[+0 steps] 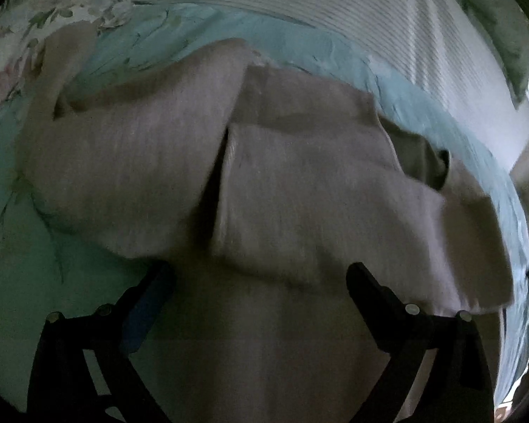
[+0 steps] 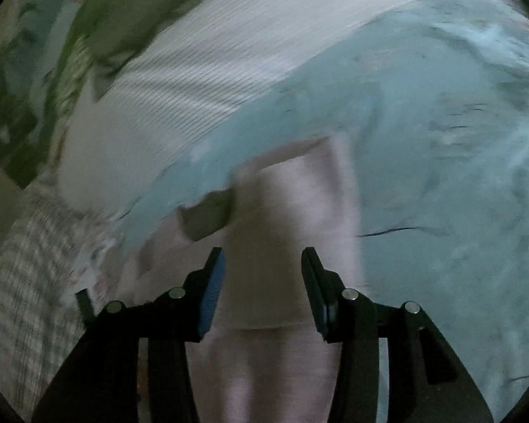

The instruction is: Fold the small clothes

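Teal bedsheet (image 2: 441,141) under blurry pink garment (image 1: 282,194), part-folded; left tool (image 1: 261,282) & right tool (image 2: 262,271) both spread, ungripped.

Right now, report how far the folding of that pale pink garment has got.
Done: the pale pink garment already lies on the teal bedsheet with flaps folded over its middle. In hand: nothing is gripped; the left tool and right tool are both open over the cloth. Left: further folds probably, since the layers look loose and uneven.
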The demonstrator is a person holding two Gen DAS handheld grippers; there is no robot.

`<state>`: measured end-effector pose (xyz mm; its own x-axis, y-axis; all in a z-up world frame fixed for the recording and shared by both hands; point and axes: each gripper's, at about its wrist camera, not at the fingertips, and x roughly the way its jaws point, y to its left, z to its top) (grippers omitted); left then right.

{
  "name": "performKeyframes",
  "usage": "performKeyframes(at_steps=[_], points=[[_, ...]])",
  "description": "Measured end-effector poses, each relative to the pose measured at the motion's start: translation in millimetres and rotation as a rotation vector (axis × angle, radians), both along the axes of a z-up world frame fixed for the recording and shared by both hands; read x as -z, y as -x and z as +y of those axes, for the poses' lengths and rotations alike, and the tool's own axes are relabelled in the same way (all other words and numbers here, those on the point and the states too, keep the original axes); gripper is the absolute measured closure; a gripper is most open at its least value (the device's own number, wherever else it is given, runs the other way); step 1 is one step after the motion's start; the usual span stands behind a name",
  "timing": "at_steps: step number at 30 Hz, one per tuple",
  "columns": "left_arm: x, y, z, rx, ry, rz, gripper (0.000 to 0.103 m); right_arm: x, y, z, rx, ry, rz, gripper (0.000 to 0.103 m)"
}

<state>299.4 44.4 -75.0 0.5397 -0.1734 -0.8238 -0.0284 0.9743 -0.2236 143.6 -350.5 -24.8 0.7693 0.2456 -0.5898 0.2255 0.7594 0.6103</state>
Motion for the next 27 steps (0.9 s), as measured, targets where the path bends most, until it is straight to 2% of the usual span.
performKeyframes(at_steps=[1, 3, 4, 5, 6, 8, 11, 15, 18, 19, 20, 21, 25, 27], points=[[-0.9, -4.9, -1.4, -0.007, -0.009, -0.008, 0.012, 3.7, 2.4, -10.0, 0.021, -0.003, 0.011, 0.057], [-1.3, -13.3, -4.4, -0.010, -0.041, -0.013, 0.047, 8.6, 3.7, -19.7, 0.042, -0.003, 0.025, 0.057], [-3.1, -15.9, -6.6, -0.018, -0.095, -0.025, 0.061, 11.2, 3.4, -25.0, 0.045, -0.002, 0.030, 0.057], [-5.7, -18.5, -6.9, -0.022, -0.119, -0.036, 0.089, 14.0, 1.6, -25.9, 0.043, -0.001, 0.033, 0.057], [-10.2, -16.5, -2.8, -0.026, -0.123, -0.051, 0.097, 16.8, -0.4, -27.2, 0.041, 0.000, 0.036, 0.057], [-17.1, -11.0, 10.6, -0.028, -0.079, -0.084, 0.097, 24.4, -10.8, -28.0, 0.030, 0.007, 0.056, 0.056], [-15.1, -9.1, 11.3, -0.022, -0.122, -0.102, 0.098, 37.7, -27.3, -28.4, 0.009, 0.013, 0.088, 0.048], [-16.7, -3.6, 8.0, -0.010, -0.167, -0.130, 0.098, 50.9, -46.3, -32.2, -0.009, 0.034, 0.112, 0.047], [-18.5, -3.3, 10.5, -0.020, -0.168, -0.144, 0.098, 53.9, -54.3, -30.6, -0.027, 0.041, 0.105, 0.047], [-17.5, -4.1, 13.3, -0.029, -0.163, -0.140, 0.098, 55.0, -58.5, -26.8, -0.058, 0.043, 0.099, 0.054], [-15.2, -3.9, 15.1, -0.036, -0.160, -0.133, 0.098, 55.9, -59.8, -24.4, -0.078, 0.037, 0.095, 0.088], [-13.8, -5.1, 16.8, -0.044, -0.160, -0.128, 0.098, 58.3, -61.9, -22.4, -0.092, 0.028, 0.106, 0.096], [-13.2, -6.4, 19.5, -0.062, -0.161, -0.116, 0.098, 37.9, -46.5, -28.7, -0.035, 0.109, 0.062, 0.096], [-17.0, -5.0, 17.1, -0.060, -0.161, -0.127, 0.099, 35.6, -44.3, -28.6, -0.027, 0.148, 0.077, 0.096]])
